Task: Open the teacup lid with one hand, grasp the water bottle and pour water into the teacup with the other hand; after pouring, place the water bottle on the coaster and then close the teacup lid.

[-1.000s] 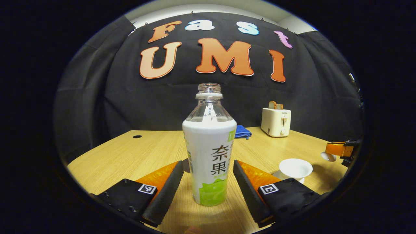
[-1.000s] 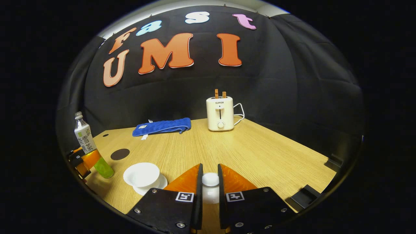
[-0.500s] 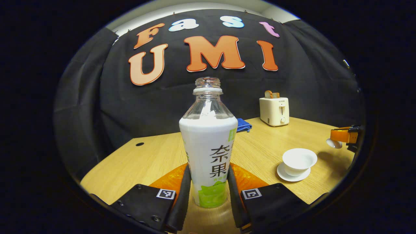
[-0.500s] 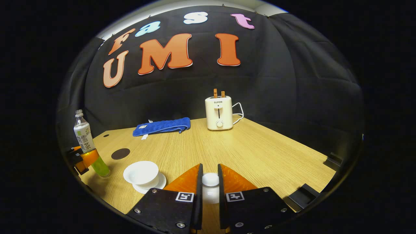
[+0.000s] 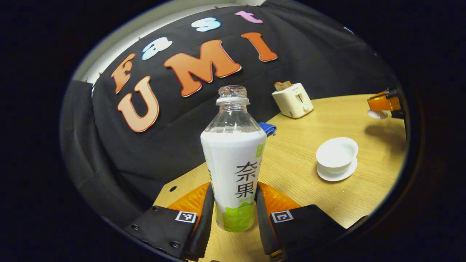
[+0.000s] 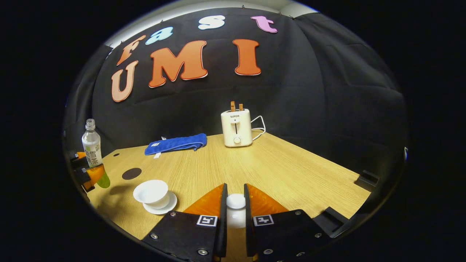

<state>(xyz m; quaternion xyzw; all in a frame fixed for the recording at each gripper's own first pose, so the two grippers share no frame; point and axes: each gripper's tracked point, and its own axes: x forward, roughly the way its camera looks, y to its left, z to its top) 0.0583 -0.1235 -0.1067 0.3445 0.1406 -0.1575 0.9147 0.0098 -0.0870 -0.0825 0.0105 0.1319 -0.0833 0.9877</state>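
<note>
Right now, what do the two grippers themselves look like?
Both are built alike. The left gripper and the right gripper each have a black body studded with screws, a small square black-and-white marker on each side, translucent orange wedges behind the fingers, and ribbed inner finger faces.

The water bottle (image 5: 233, 171) wore a printed label with large dark characters. The toaster (image 6: 236, 128) carried a small brand word on its front. Square black-and-white code tags sat on the left gripper (image 5: 233, 189) and right gripper (image 6: 235, 187).
</note>
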